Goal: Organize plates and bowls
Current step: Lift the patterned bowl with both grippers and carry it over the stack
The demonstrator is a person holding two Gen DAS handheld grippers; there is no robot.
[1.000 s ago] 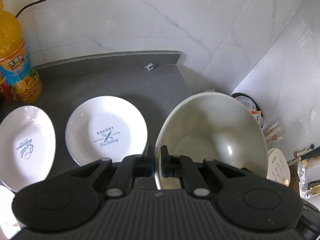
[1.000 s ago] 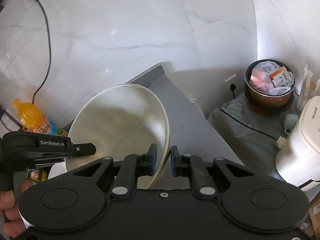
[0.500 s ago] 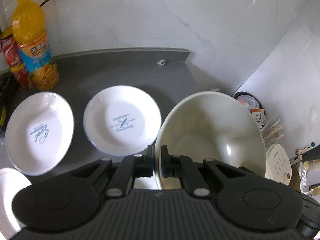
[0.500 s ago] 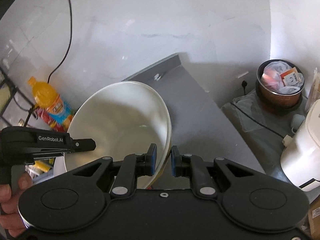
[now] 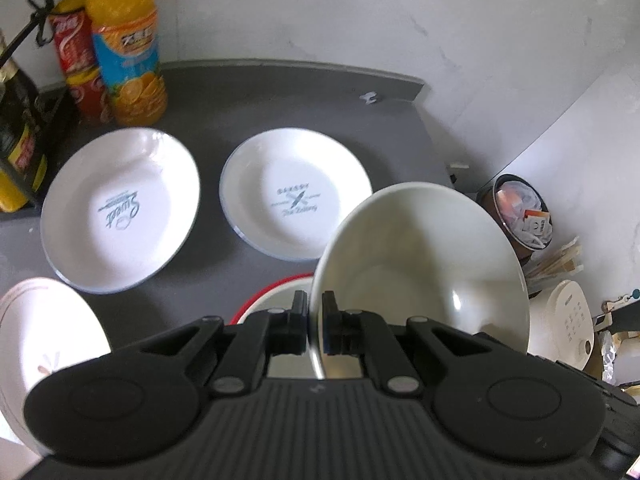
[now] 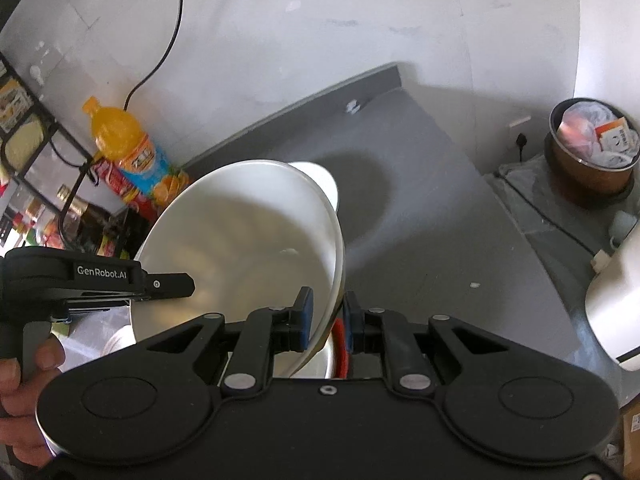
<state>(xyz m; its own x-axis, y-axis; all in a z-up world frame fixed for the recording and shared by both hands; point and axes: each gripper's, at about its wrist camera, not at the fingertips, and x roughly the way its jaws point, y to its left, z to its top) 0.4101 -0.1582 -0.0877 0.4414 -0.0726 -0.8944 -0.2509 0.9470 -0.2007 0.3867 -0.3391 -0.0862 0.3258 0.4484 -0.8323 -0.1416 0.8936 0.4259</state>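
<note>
Both grippers hold one large cream bowl [image 5: 420, 264] by opposite rims, lifted above the grey counter [image 5: 248, 92]. My left gripper [image 5: 315, 326] is shut on its left rim. My right gripper [image 6: 327, 316] is shut on its right rim, with the bowl [image 6: 240, 240] tilted to its left. A red-rimmed bowl [image 5: 272, 296] sits right under the held one. Two white printed plates [image 5: 296, 196] [image 5: 120, 208] lie on the counter beyond. Another white plate [image 5: 44, 344] shows at the lower left.
An orange juice bottle [image 5: 126, 44] and red cans [image 5: 76, 52] stand at the back left by a black rack [image 5: 16, 120]. The counter ends on the right; below it are a bin [image 5: 520, 212] and a white rice cooker [image 5: 568, 324].
Both grippers have carried the bowl back and up, so more of the counter shows: both printed plates, the left plate and the red-rimmed bowl beneath. The grip is unchanged.
</note>
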